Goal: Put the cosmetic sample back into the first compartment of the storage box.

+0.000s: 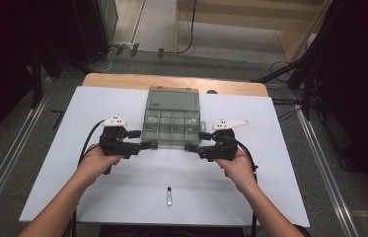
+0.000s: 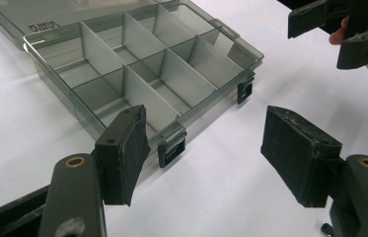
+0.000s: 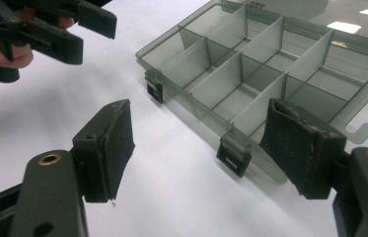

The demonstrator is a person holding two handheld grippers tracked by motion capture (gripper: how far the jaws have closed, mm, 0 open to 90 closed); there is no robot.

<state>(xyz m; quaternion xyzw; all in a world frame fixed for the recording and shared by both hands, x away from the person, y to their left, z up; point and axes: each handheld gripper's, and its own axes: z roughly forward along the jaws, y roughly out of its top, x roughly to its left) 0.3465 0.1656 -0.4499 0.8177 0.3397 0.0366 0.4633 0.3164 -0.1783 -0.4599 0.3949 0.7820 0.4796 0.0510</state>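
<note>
A clear grey compartment organiser box [image 1: 171,127] is sitting open in the middle of the white worktop [image 1: 270,163], its lid [image 1: 172,99] folded back flat on the far side so the divided tray is facing up. The compartments are looking empty in both gripper views.

The left tongs [image 1: 148,144] are reaching in at the box's near left corner and the right tongs [image 1: 190,146] at its near right corner, each hand coming from its own side so the two tools are meeting the front edge symmetrically. Both pairs are standing wide apart and gripping nothing. In the left gripper view, the left tongs [image 2: 206,158] are straddling the front wall near a small dark latch [image 2: 171,150], one pad just at the rim and the other out over bare worktop. In the right gripper view, the right tongs [image 3: 206,153] are doing likewise around the other latch [image 3: 235,155].

This placement suggests that the person is lining up on the front edge or its two clasps, probably to steady or shift the box with an even hold on both sides.

A small dark pen-like object [image 1: 169,196] is lying on the worktop nearer the person, well apart from the box and untouched.
</note>
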